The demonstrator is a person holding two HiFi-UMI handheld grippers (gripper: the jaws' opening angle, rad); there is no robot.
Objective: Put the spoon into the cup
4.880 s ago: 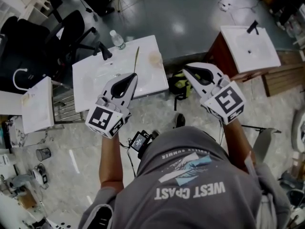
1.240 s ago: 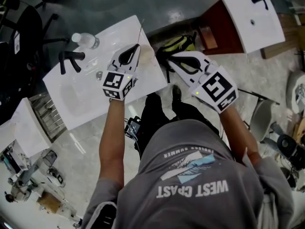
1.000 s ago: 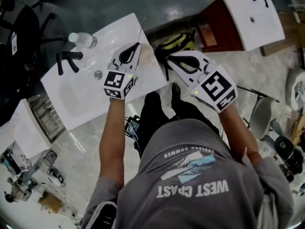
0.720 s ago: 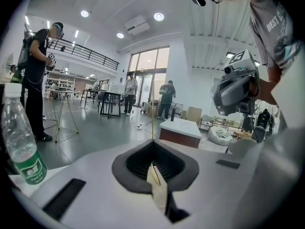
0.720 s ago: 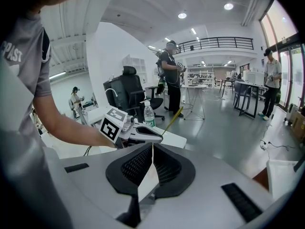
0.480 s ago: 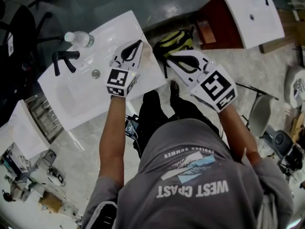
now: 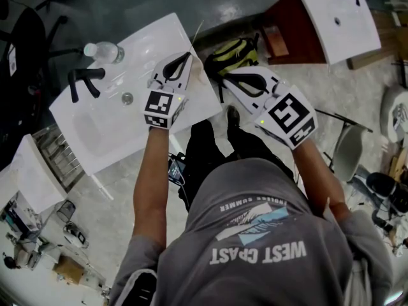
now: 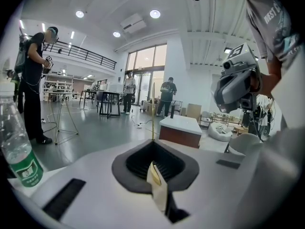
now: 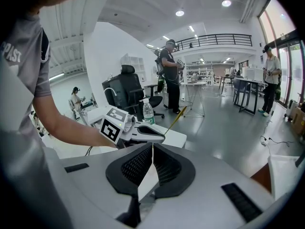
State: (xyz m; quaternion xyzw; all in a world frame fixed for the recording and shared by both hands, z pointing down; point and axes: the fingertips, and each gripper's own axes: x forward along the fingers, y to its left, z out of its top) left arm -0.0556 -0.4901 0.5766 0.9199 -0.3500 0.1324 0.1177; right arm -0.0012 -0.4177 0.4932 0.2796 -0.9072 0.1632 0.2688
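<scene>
the left gripper (image 7: 188, 57) clamps a thin spoon (image 9: 175, 120) pointing straight ahead along its jaws, the right gripper (image 7: 225, 76) has its jaws closed and empty, and the person's shirt (image 7: 268, 222) reads "west coast".

In the head view the left tool (image 7: 189, 55) covers most of the cup (image 7: 198, 69); its rim cannot be made out. The spoon (image 8: 153, 118) shows only as a thin rod, lower end hidden between the jaws. The picture's left edge cuts the bottle (image 8: 16, 149).

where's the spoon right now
Head view, upper left of centre: the spoon is pinched in the left gripper, its thin handle sticking out past the tips by the right edge of the white sink top.
</scene>
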